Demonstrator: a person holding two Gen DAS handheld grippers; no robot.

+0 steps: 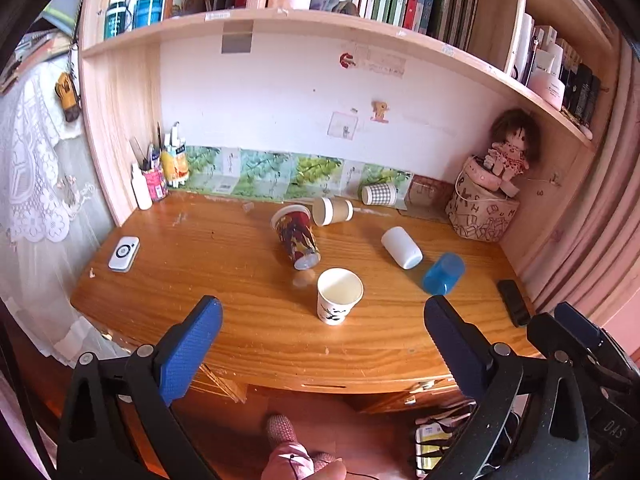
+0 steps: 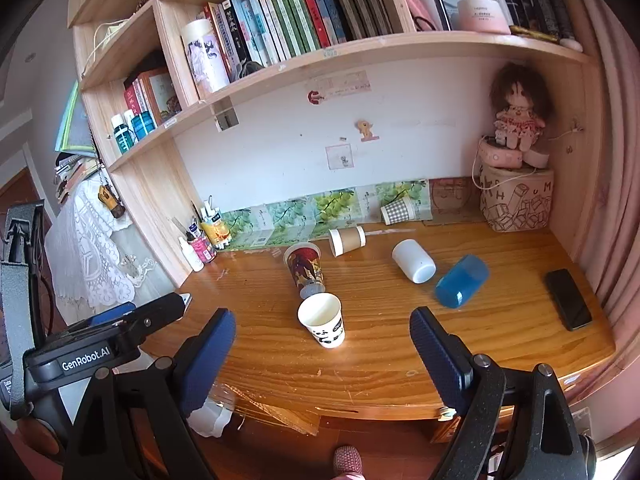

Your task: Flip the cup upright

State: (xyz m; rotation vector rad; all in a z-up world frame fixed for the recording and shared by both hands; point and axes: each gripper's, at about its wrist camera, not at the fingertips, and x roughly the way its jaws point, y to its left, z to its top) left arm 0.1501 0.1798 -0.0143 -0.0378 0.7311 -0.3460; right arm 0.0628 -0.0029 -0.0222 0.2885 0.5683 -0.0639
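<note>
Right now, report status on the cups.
Left gripper, right gripper open, empty. White panda paper cup upright; five cups lie tipped. Nothing blocking.

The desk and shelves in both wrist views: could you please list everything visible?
panda cup: 1, white, upright, desk front centre
patterned cup: 1, red, lying
brown cup: 1, lying, behind it
checked cup: 1, lying by wall
white cup: 1, lying
blue cup: 1, tipped, right
phone: 1, black, right edge
white device: 1, left
doll: 1, on basket, corner
books: many, shelf
left hand-held gripper: open
right hand-held gripper: open
</note>
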